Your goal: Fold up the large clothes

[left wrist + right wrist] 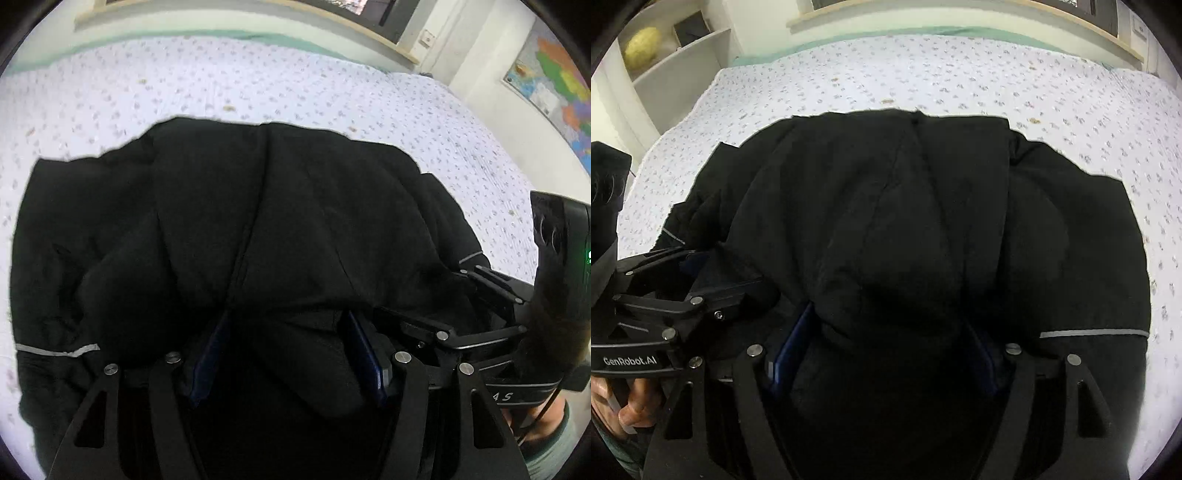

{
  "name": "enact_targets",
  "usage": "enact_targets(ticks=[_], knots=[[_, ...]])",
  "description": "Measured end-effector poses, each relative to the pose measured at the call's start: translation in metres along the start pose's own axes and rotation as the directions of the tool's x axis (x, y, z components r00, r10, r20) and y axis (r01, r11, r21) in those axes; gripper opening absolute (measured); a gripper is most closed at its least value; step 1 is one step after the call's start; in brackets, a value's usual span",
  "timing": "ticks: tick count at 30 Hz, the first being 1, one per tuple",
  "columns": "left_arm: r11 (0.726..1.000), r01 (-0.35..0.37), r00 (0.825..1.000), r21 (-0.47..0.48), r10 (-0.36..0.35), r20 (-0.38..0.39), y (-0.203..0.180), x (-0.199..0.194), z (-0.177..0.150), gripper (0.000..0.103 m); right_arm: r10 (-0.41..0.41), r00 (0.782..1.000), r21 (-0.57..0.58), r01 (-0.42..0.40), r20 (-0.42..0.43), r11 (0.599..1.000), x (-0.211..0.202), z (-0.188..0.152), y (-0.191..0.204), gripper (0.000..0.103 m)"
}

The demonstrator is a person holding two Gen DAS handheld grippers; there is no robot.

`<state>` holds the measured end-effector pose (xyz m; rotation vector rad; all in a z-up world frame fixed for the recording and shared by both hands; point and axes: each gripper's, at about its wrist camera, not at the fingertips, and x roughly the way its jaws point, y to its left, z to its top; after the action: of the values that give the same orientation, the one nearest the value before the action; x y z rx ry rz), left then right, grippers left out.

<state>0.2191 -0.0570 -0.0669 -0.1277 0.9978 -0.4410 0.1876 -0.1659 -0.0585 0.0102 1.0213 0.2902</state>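
A black jacket (229, 229) lies folded on a bed (258, 81) with a white sheet printed in small flowers, filling the middle of both wrist views. Thin grey reflective stripes (59, 350) mark its hem at the lower left of the left view and the lower right of the right view.

In the left view the left gripper (291, 354) sits at the bottom centre, its blue pads (364, 354) apart, with a bulge of jacket fabric between them. The jaws stand released: the cloth rests in the gap, and whether it brushes the pads cannot be told in the dark. The right gripper (491, 295) reaches in from the right edge, touching the jacket's edge, with part of a hand (546, 424) and a greenish sleeve below it.

In the right view the right gripper (886, 350) is at the bottom centre, jaws likewise spread wide, a fold of jacket lying loosely between the blue pads (792, 350). The left gripper (698, 280) comes in at the lower left, against the jacket's near corner, and fingers (631, 406) show beneath it.

Past the bed, a wooden ledge (960, 14) runs along the top. A white shelf (676, 62) at the upper left of the right view holds a yellow round thing (641, 46). A coloured map (557, 85) hangs at the upper right of the left view.
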Motion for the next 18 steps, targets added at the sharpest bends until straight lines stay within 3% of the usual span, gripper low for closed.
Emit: enact_targets(ticks=[4,8,11,13,15,18], knots=[[0.999,0.038,0.996,0.027,-0.04,0.079,-0.009,-0.046,-0.007,0.065,0.071,0.992,-0.01,-0.071,0.102,0.997,-0.053,-0.014,0.009,0.077],[0.998,0.052,0.989,0.028,-0.055,0.136,-0.019,-0.084,-0.04,0.065,0.046,0.983,-0.057,-0.036,0.175,0.998,-0.09,-0.036,0.021,0.077],[0.994,0.099,0.991,-0.053,-0.094,0.092,0.0,-0.061,-0.057,0.065,-0.01,0.994,-0.066,0.017,0.105,0.998,-0.057,-0.05,0.02,0.077],[0.982,0.14,0.99,-0.126,-0.136,0.043,0.018,-0.037,-0.057,0.066,0.028,0.999,-0.013,-0.027,0.032,1.0,-0.027,-0.057,0.0,0.077],[0.977,0.167,0.985,-0.131,-0.158,0.075,0.024,-0.033,-0.063,0.066,0.068,0.994,-0.006,-0.067,0.083,0.998,-0.023,-0.067,-0.009,0.077],[0.984,0.148,0.985,-0.1,-0.137,0.108,0.018,-0.034,-0.07,0.067,0.056,0.991,-0.021,-0.054,0.119,0.998,-0.023,-0.071,-0.008,0.077]])
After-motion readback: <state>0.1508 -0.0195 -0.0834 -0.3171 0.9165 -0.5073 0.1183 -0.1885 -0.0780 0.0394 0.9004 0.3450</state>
